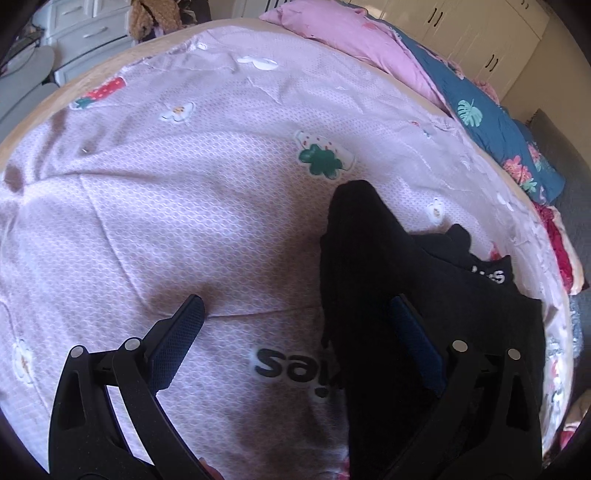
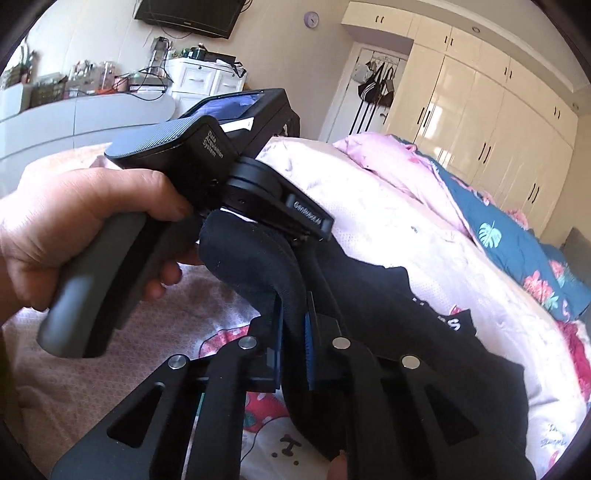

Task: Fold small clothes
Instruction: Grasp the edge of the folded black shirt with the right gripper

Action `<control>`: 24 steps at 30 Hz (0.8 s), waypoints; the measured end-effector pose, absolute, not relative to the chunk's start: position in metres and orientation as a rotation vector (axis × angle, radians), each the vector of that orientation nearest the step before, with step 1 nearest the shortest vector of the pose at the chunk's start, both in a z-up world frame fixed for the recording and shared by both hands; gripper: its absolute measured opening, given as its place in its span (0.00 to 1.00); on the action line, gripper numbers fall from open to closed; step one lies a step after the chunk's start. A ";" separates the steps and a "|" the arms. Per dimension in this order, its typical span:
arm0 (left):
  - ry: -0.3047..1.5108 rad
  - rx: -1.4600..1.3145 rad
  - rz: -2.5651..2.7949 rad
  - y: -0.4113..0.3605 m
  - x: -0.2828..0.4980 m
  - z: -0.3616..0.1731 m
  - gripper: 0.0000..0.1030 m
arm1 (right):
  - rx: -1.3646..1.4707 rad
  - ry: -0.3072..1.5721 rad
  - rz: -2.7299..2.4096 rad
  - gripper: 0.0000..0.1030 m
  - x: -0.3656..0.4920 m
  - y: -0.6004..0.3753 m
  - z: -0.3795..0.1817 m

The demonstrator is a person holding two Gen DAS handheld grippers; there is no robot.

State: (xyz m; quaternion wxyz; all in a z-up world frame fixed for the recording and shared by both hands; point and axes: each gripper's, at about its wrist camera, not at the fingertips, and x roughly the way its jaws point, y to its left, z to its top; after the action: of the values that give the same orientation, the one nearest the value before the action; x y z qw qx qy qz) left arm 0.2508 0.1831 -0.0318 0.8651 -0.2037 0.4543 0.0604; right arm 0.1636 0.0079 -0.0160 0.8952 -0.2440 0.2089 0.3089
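Observation:
A small black garment (image 1: 424, 295) with white lettering lies on the pink patterned bedsheet (image 1: 184, 206), one part raised in a fold. My left gripper (image 1: 299, 317) is open, its right finger (image 1: 417, 339) against the black cloth, its left finger (image 1: 181, 332) over bare sheet. In the right wrist view my right gripper (image 2: 293, 332) is shut on a fold of the black garment (image 2: 388, 325) and lifts it. The left gripper's body (image 2: 207, 162), held by a hand (image 2: 74, 225), is just behind that fold.
A pink pillow (image 1: 354, 33) and a blue floral quilt (image 1: 491, 122) lie at the bed's far right edge. White wardrobes (image 2: 480, 122) stand behind. A grey desk (image 2: 85, 114) and white drawers (image 2: 199, 81) stand to the left.

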 end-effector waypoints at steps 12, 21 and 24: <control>0.890 -0.487 -0.002 0.157 0.244 -0.013 0.36 | -0.448 0.395 0.608 0.07 0.153 -0.014 -0.005; 0.776 -0.485 -0.056 0.130 0.229 0.022 0.10 | -0.380 0.359 0.553 0.07 0.146 -0.042 0.008; 0.742 -0.483 -0.065 0.116 0.225 0.034 0.09 | -0.342 0.354 0.523 0.07 0.145 -0.052 0.014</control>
State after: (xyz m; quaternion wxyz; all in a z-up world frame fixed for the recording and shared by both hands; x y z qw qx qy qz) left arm 0.2250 0.1160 0.0341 0.9032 -0.2335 0.3589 -0.0313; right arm 0.1446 -0.0520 0.0136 0.9362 -0.1673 0.1732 0.2560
